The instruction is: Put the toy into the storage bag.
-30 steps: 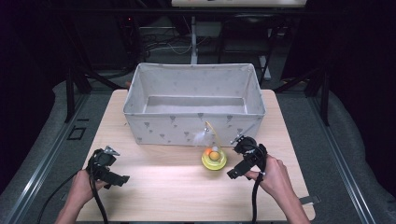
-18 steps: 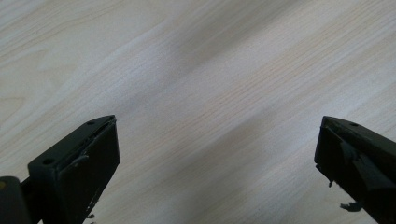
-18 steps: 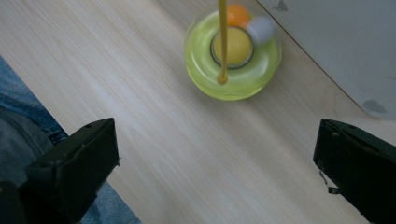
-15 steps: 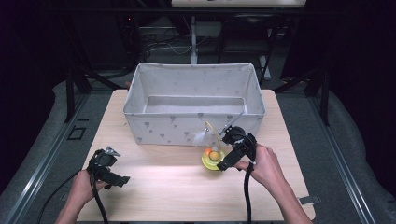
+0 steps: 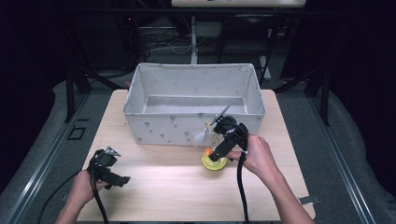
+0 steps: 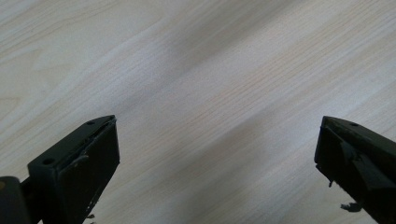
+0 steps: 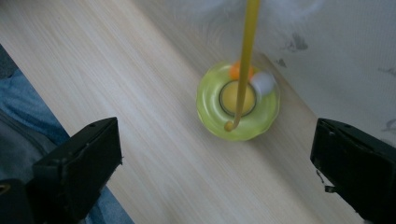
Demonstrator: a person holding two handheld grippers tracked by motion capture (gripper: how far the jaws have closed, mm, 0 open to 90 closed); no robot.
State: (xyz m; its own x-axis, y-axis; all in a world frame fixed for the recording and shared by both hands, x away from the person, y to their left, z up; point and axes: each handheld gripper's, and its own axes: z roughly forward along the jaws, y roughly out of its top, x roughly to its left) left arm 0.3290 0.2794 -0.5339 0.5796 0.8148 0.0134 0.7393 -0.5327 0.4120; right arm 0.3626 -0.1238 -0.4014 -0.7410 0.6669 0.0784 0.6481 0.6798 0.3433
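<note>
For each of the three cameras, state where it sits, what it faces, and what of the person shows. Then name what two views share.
High view: above the person's side, facing forward and down on the table and fabric bin; both forearms and hands show.
Left gripper view: on the left gripper, facing bare wood between open jaws.
Right gripper view: on the right gripper, facing the yellow-green ring toy; a blue trouser leg at left.
Shared: the high view also shows the ring toy.

table: light wood | on it: grey fabric bin; yellow-green ring toy, possibly with balls
</note>
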